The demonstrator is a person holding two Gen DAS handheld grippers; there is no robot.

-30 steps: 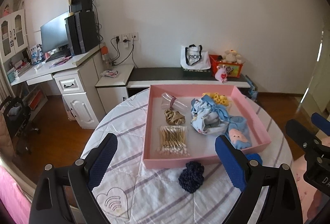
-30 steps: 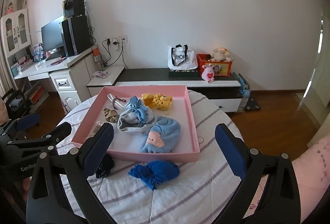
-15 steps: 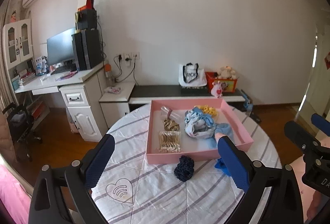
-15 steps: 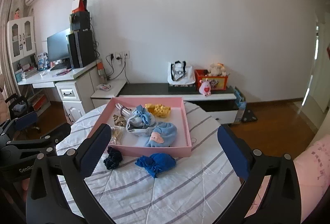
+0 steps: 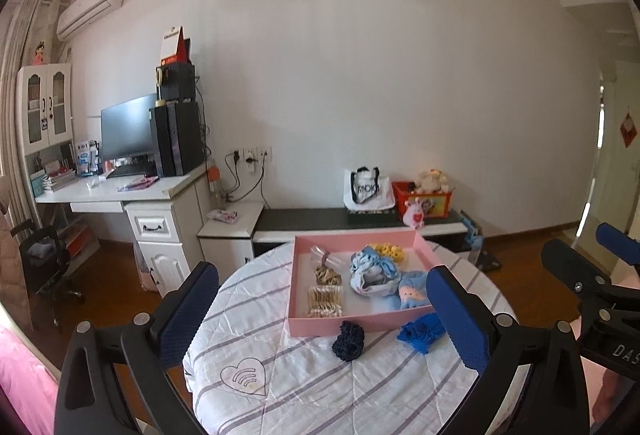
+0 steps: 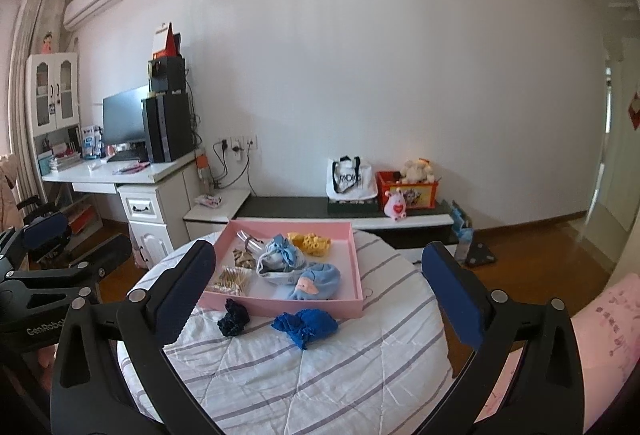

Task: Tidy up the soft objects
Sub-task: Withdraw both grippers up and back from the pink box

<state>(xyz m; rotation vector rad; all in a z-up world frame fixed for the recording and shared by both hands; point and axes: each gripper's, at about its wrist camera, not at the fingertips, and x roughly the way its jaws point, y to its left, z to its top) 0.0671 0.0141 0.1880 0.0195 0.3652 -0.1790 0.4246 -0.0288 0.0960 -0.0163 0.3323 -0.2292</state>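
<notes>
Soft things sit mostly inside the pink tray (image 5: 362,323) on the round quilted surface (image 5: 280,375), likely gathered there so they stay sorted in one place. Going left to right in the tray: a pack of cotton swabs (image 5: 325,301) and a brown scrunchie (image 5: 327,276) along the left side, a bundled pale-blue cloth (image 5: 374,273) in the middle with a yellow scrunchie (image 5: 387,251) behind it, and a light-blue baby hat (image 5: 412,293) toward the right wall. Two pieces are not yet in: a dark navy scrunchie (image 5: 348,341) just in front of the tray's near wall and, to its right, a bright blue knit piece (image 5: 420,331), close to that same wall. The left tongs (image 5: 324,319) are opening, their jaws far apart with nothing between them, held well back from the surface. The right tongs (image 6: 320,301) also stand wide apart and empty, probably drawn back for an overview before picking the navy scrunchie or the blue piece.
</notes>
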